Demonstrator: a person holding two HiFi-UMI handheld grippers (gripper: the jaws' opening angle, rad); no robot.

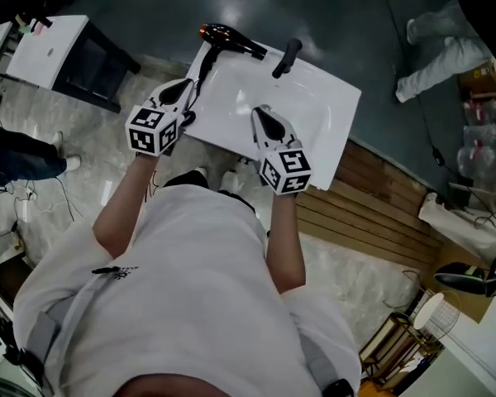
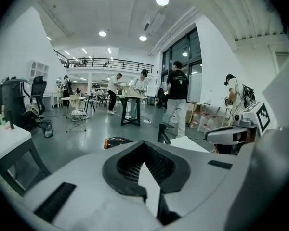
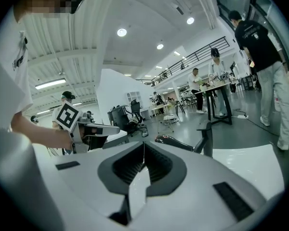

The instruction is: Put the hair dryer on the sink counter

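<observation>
A white worktop (image 1: 331, 114) with a sink basin sits at the centre. A black hair dryer (image 1: 231, 41) with an orange end lies on its corner at 11 o'clock, and a black faucet (image 1: 286, 57) stands at 12 o'clock. The left hand-held gripper (image 1: 184, 89) hovers over the edge at 9 o'clock and the right hand-held gripper (image 1: 263, 116) over the basin towards 6 o'clock, both apart from the dryer.

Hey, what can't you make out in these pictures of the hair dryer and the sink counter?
- Left gripper view: most of the hair dryer, hidden behind that gripper's own body.
- Head view: the lower end of its handle, covered by the left gripper.
- Head view: part of the sink counter's near edge, covered by the right gripper.
</observation>
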